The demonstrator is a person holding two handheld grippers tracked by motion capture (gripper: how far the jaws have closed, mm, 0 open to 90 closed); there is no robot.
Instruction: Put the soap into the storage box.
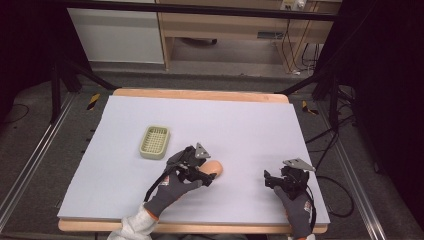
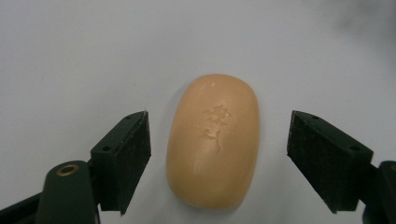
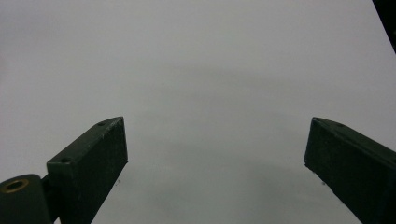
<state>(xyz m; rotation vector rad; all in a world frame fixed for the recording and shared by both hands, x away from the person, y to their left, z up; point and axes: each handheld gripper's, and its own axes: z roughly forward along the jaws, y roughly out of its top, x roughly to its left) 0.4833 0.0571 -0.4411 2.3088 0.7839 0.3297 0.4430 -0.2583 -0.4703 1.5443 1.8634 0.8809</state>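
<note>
Now, left gripper (image 2: 219, 154): jaws apart, neither pad touching anything.
Soap bar (image 2: 213, 140): flat on the table (image 1: 250, 125), between the left jaws.
Right gripper (image 3: 215, 163): jaws apart over bare table.
Soap dish (image 1: 154, 141): well beyond the left gripper.

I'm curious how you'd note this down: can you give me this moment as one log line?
left tool: open, either side of soap, not touching | right tool: open, nothing between | soap dish: holds nothing, left of soap

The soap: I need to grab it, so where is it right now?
The soap lies on the white table, between the open left gripper jaws, right of the green tray.
</note>
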